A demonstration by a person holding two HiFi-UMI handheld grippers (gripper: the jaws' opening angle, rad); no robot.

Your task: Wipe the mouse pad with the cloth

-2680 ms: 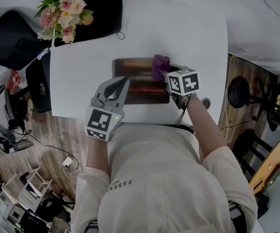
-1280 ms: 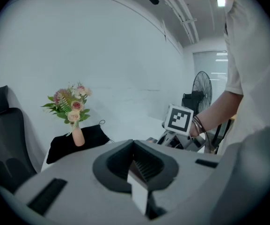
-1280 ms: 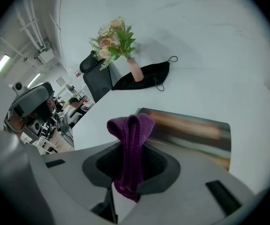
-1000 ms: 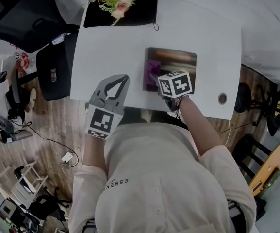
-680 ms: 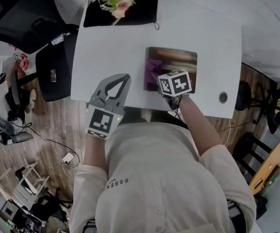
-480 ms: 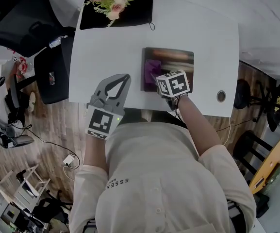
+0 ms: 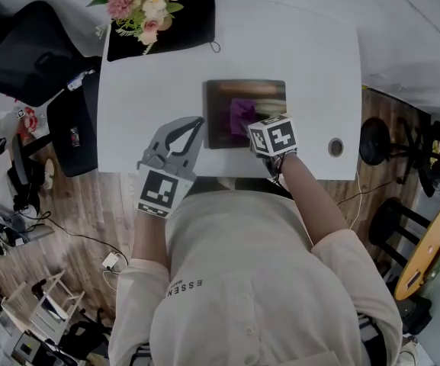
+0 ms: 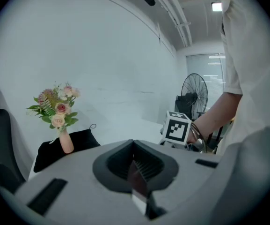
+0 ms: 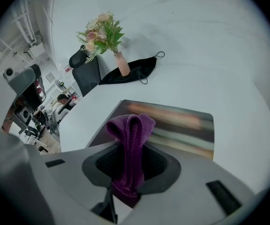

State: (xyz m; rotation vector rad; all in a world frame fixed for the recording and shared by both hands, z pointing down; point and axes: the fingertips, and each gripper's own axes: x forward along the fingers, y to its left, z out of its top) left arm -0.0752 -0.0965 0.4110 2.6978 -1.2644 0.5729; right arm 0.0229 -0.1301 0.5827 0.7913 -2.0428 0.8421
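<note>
Right gripper view is showing what the head view is hiding: right tongs (image 9: 130, 168) clamping a folded purple cloth (image 9: 129, 135), its loop poking out over the mouse pad (image 9: 181, 125). Left tongs (image 8: 135, 168) are sitting closed and empty, left of the pad. Cloth is now lying nearer the pad's middle than half a second ago. Pad is looking dark, streaked and flat on the white surface (image 7: 303, 52).

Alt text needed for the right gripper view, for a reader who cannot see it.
The right gripper is shut on a folded purple cloth, held over a dark mouse pad on a white table. A vase of flowers and a black fabric item sit at the far side.
</note>
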